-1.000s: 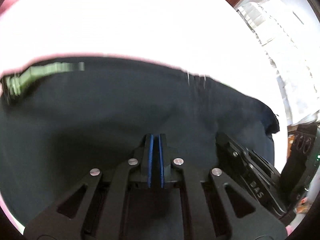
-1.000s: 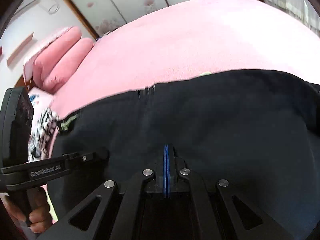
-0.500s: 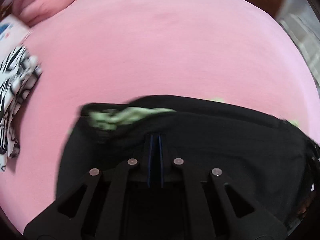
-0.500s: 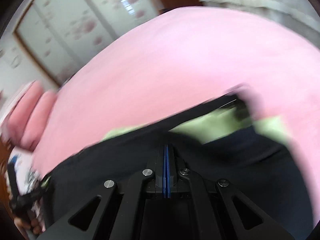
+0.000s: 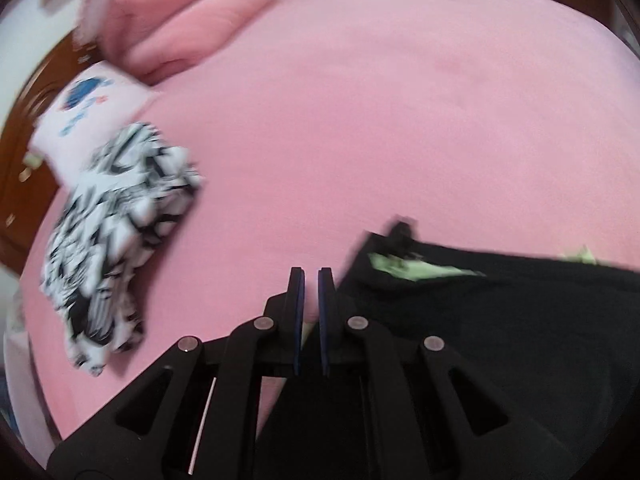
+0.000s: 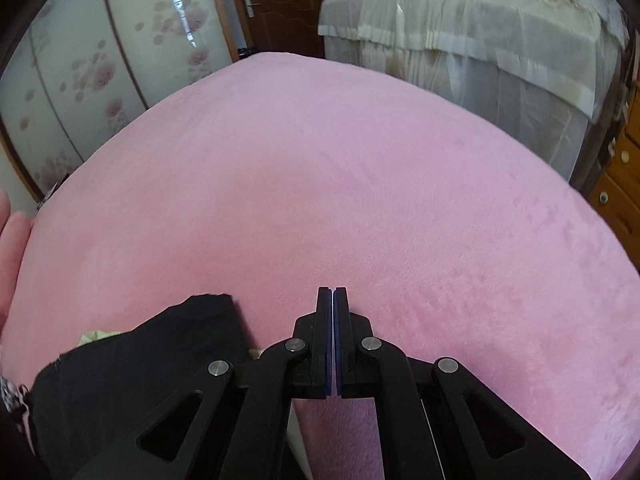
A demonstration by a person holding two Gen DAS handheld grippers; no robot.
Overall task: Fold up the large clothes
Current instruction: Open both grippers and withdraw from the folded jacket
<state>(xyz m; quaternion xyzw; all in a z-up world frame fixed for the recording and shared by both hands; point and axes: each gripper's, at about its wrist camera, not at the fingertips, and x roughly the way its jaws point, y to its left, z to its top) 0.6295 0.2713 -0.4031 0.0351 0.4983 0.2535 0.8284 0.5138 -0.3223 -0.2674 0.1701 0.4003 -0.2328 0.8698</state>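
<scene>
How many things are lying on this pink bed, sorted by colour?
Black with a light green lining: 1, the black garment
Black-and-white patterned: 1, the patterned garment
Pink: 2, the pink pillows
Pale pink with a blue print: 1, the printed cushion
Total: 5, all on the pink bed

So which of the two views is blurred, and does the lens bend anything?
Left wrist view: motion blur smears the black-and-white garment and the edge of the black garment. Right wrist view: mostly sharp; the fisheye bulges the pink bed cover into a dome and curves the wardrobe door.
</scene>
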